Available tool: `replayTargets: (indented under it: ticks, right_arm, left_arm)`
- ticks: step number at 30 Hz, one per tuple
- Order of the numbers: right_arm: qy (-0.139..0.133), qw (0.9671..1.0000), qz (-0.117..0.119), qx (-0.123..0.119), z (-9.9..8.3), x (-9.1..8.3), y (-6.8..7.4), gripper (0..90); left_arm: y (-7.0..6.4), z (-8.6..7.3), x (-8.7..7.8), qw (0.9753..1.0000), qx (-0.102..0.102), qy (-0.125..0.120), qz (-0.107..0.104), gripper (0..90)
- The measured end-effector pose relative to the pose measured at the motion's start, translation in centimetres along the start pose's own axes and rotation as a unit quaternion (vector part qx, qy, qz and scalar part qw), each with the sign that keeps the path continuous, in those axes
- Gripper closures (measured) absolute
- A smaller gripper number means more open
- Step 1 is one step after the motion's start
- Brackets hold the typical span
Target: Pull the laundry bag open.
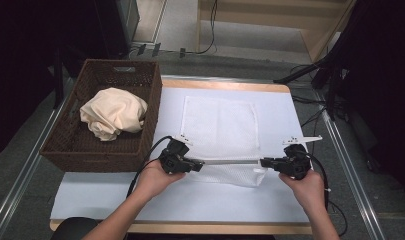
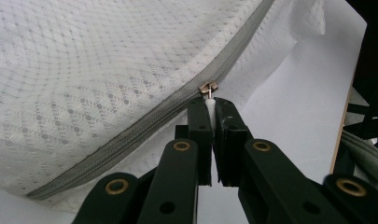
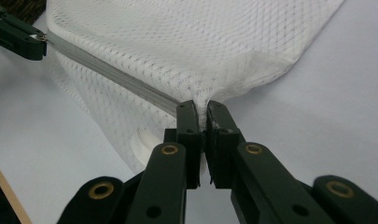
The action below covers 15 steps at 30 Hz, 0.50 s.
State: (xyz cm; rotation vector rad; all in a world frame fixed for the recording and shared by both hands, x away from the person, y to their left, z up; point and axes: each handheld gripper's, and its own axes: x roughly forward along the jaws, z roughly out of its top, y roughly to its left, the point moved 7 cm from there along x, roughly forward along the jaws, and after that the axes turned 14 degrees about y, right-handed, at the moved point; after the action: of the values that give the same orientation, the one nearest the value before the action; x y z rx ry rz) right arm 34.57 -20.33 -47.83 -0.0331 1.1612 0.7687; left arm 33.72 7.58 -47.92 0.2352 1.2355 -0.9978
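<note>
My left gripper (image 2: 210, 106) is pinched on the small metal zipper pull (image 2: 208, 88) of the white mesh laundry bag (image 1: 220, 130), which lies in the middle of the bench (image 1: 90, 200) with its grey zipper (image 1: 230, 162) along the near edge. My right gripper (image 3: 201, 109) is clamped on the bag's corner at the zipper's other end, the zipper taut between us. At the bench's left edge sits a brown woven basket (image 1: 60, 150) holding a crumpled cream cloth (image 1: 112, 112).
</note>
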Motion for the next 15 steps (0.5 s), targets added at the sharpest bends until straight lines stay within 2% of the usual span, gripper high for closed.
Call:
replayTargets:
  ticks: [1,2,8,13,14,15]
  right_arm:
    - [-0.001,1.0000,-0.009,0.001,0.0,-0.1,0.0,86.7]
    - [-0.008,0.9999,-0.008,0.005,0.1,-0.7,-0.2,86.8]
    - [-0.005,0.9999,-0.005,0.012,-0.3,-1.0,-0.8,86.7]
    - [0.002,1.0000,-0.002,0.004,-0.1,-0.7,-0.4,86.7]
    - [0.000,1.0000,0.001,0.002,0.0,-0.7,-0.4,86.7]
    - [-0.002,1.0000,-0.006,0.002,0.0,-0.9,-0.4,86.7]
  left_arm:
    - [0.3,-0.1,-0.2,1.0000,-0.003,0.000,0.004,87.6]
    - [0.7,-0.3,-0.6,0.9999,-0.014,-0.007,0.002,87.6]
    - [1.1,-0.9,-1.4,0.9997,-0.021,-0.011,0.009,87.5]
    - [1.1,-1.3,-1.8,0.9997,-0.020,-0.011,0.012,87.6]
    - [1.1,-1.6,-2.0,0.9995,-0.022,-0.010,0.019,87.5]
    - [1.1,-1.7,-2.1,0.9994,-0.024,-0.012,0.021,87.5]
